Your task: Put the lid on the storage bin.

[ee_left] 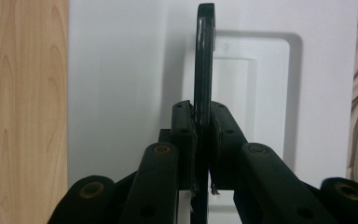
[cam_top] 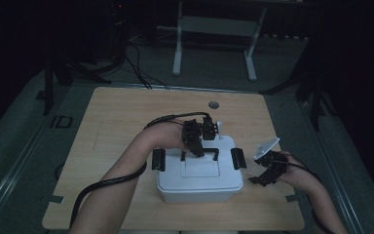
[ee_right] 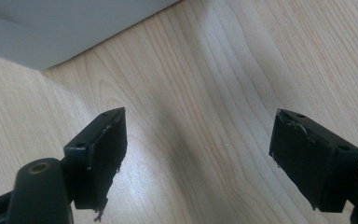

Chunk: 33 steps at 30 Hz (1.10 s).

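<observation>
A white lidded box (cam_top: 199,183) sits on the wooden table (cam_top: 121,122), with black side latches (cam_top: 158,160) and a black carry handle (cam_top: 200,152) on the lid. My left gripper (cam_top: 195,146) is over the lid, shut on that handle (ee_left: 204,65), which stands upright between the jaws. The white lid (ee_left: 121,79) lies below it. My right gripper (cam_top: 263,179) hovers beside the box's right end, open, with bare wood between its pads (ee_right: 105,149). A corner of the box (ee_right: 51,28) shows at the upper left of the right gripper view.
A round grommet (cam_top: 214,105) lies near the table's far edge. A small white part (cam_top: 219,127) stands just behind the box. Beyond the table is a white frame stand (cam_top: 214,34) and cables on a dark floor. Bare wood lies left of the box.
</observation>
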Motion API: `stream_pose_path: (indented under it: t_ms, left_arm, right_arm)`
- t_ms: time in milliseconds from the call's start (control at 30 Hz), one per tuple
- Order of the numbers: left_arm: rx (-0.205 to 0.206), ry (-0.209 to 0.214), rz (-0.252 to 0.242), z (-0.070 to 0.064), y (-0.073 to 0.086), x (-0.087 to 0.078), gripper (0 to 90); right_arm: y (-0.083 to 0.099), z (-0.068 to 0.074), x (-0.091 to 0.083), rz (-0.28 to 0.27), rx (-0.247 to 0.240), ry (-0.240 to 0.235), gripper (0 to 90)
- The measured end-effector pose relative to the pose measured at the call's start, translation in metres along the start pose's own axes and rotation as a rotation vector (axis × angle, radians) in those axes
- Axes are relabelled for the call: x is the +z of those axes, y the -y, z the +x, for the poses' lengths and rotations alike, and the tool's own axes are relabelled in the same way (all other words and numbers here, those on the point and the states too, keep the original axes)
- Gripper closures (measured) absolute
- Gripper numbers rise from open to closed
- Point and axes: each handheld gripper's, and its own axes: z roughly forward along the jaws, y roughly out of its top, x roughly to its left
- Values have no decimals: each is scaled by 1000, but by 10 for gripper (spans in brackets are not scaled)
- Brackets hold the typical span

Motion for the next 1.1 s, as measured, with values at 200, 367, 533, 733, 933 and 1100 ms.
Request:
stream_pose_path:
  t_ms: [200,367,533,733,933,1100]
  left_arm:
    - [-51,-88,-5,4,8,2,572]
    - [-95,-100,-30,6,16,1,280]
    - [-98,-107,-92,4,26,-4,157]
    - [-119,-126,-154,2,43,-6,124]
    - [-137,-135,-183,2,57,-9,121]
    - [-141,-165,-174,1,67,-10,109]
  right_arm:
    - [0,0,0,1,-1,1,186]
    - [0,0,0,-2,1,3,186]
    - [0,0,0,-2,2,1,186]
    - [1,-1,-1,-5,8,5,182]
    - [4,-2,-1,-5,19,12,180]
    - [6,-2,-1,-14,31,15,180]
